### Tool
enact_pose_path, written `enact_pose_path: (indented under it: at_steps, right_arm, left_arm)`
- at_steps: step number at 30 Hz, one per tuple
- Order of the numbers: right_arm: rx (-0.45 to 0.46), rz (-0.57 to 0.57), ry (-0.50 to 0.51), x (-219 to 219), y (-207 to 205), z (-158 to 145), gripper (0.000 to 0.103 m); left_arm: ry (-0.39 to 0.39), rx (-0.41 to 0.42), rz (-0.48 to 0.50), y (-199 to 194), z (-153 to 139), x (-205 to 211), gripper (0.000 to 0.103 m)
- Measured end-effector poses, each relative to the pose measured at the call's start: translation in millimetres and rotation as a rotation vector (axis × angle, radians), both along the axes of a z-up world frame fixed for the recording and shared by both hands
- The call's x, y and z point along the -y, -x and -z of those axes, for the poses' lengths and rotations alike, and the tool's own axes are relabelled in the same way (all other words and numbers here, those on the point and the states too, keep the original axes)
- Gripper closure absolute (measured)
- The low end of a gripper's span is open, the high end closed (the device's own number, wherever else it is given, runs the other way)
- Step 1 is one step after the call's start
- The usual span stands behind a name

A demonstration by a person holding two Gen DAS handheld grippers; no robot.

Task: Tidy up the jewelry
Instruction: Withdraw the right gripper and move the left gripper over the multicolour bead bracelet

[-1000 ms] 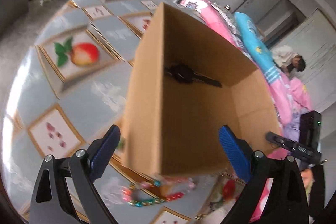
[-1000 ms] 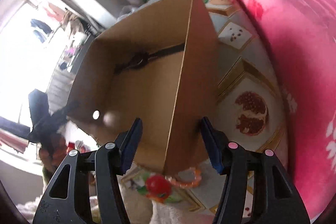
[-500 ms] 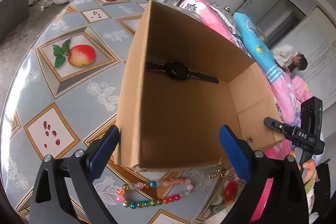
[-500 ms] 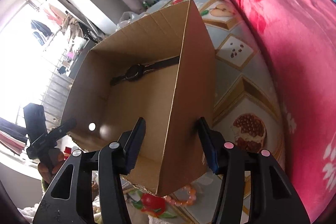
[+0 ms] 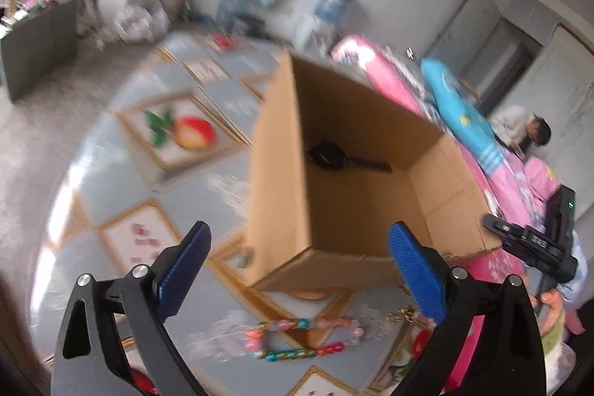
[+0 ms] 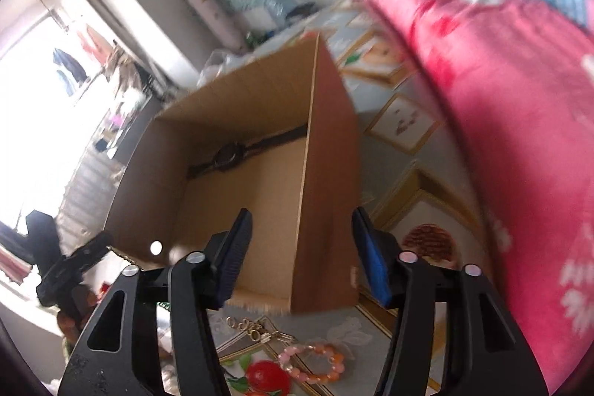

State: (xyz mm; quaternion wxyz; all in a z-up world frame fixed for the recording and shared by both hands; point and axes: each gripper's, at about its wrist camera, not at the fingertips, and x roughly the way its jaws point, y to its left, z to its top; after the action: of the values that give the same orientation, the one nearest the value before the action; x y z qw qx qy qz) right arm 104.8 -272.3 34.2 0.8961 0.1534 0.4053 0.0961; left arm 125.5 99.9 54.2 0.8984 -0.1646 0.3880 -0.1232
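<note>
Cardboard box [image 5: 334, 195] filled centre frame, watch [image 5: 330, 155] inside; beaded bracelet [image 5: 304, 340] lay below. Left gripper [image 5: 300, 270] and right gripper [image 6: 302, 255] both gaped wide, empty.

The tabletop [image 5: 92, 180] wears a grey cloth printed with framed fruit pictures. An open cardboard box [image 5: 282, 195] stands on it. Just in front of the box lie a multicoloured bead bracelet [image 5: 304, 336], a gold chain [image 6: 256, 327] and a pink-and-orange bead bracelet [image 6: 315, 362]. A pink quilt [image 6: 512, 121] lies along the tabletop's edge.
</note>
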Motion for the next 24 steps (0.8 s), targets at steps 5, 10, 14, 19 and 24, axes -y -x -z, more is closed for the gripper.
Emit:
enact_pose_path:
  at_steps: [5,10,14,19,24]
  right_arm:
    - [0.084,0.046,0.101,-4.2,43.0,-16.5,0.030]
    - [0.100,0.021,0.184,-28.7,72.6,-12.7,0.024]
    - [0.095,-0.031,0.220,-49.5,87.6,-2.3,0.024]
    - [0.076,-0.051,0.238,-60.4,97.9,12.4,0.022]
    - [0.031,-0.061,0.231,-61.8,102.3,26.2,0.021]
  left_arm:
    - [-0.157,0.030,-0.078,38.2,0.0,-3.7,0.008]
    - [-0.328,-0.089,-0.040,41.5,41.6,32.6,0.008]
    - [-0.407,-0.095,-0.038,32.7,63.7,53.8,0.008]
    - [-0.504,-0.099,-0.028,29.6,78.0,65.2,0.008]
    - [-0.547,-0.097,0.008,42.4,85.8,63.3,0.008]
